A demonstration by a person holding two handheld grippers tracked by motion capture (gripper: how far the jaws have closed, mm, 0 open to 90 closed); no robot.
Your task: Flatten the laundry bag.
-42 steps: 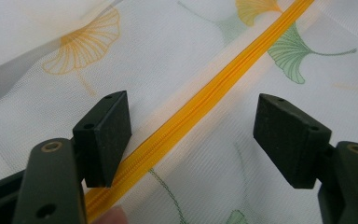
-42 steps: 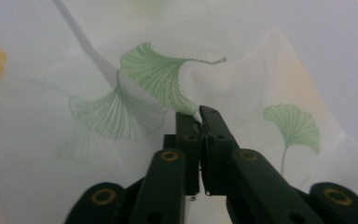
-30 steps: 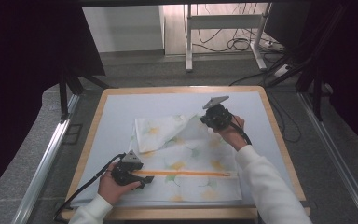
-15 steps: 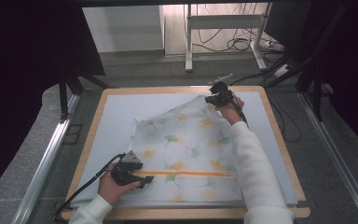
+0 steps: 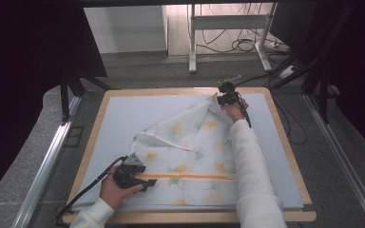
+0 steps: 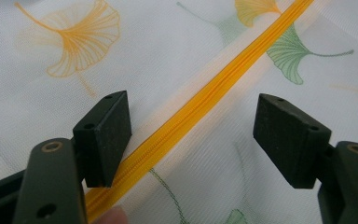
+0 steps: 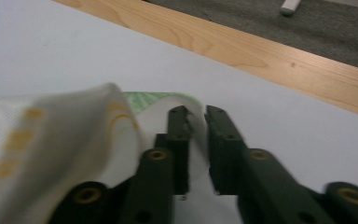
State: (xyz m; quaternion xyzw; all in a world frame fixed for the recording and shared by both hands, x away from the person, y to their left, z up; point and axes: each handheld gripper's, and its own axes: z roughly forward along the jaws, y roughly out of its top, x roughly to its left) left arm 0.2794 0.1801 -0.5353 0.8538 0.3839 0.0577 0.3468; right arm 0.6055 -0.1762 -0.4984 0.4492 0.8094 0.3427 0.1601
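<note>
Jaws: left gripper [image 6: 193,140] wide over zipper [image 6: 214,88]; right gripper [image 7: 196,140] pinching cloth [image 5: 190,142] corner.

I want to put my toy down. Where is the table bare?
The grey mat is bare left of the leaf-print cloth, and in a strip along the right edge beside the sleeve. The middle is crowded: the cloth, left gripper and right gripper.

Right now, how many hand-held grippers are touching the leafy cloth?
2. The left hand-held gripper rests open at the cloth's yellow zipper; the right hand-held gripper pinches its far corner.
</note>
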